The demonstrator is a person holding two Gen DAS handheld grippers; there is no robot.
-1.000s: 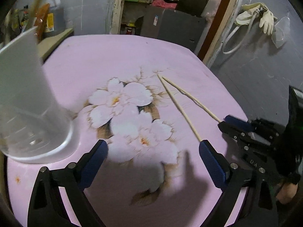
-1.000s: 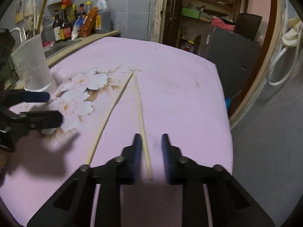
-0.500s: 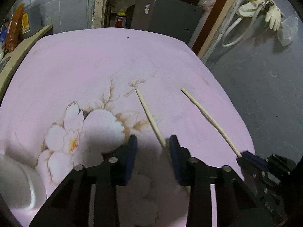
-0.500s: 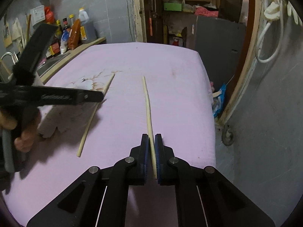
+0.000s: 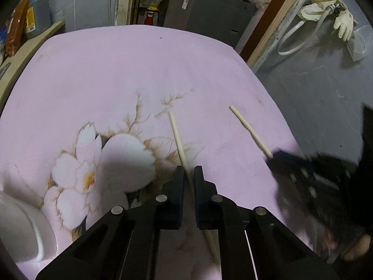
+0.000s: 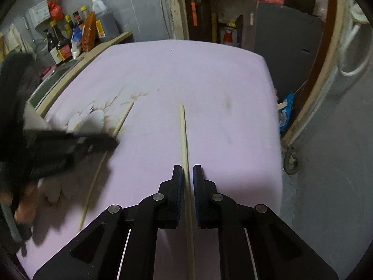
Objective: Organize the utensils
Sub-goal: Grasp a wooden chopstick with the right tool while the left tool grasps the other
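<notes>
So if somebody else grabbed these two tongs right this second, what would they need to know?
Left tongs: have just been closing, now shut on the left chopstick near its lower end.
Right tongs: shut on the right chopstick, which points away over the pink flowered cloth.
Holder: the white utensil cup stands at the near left of the cloth.
Done: each chopstick is gripped.
Left: neither is in the cup yet. Probably lift both, carry them to the cup and drop them in, keeping the two sticks from crossing.
</notes>
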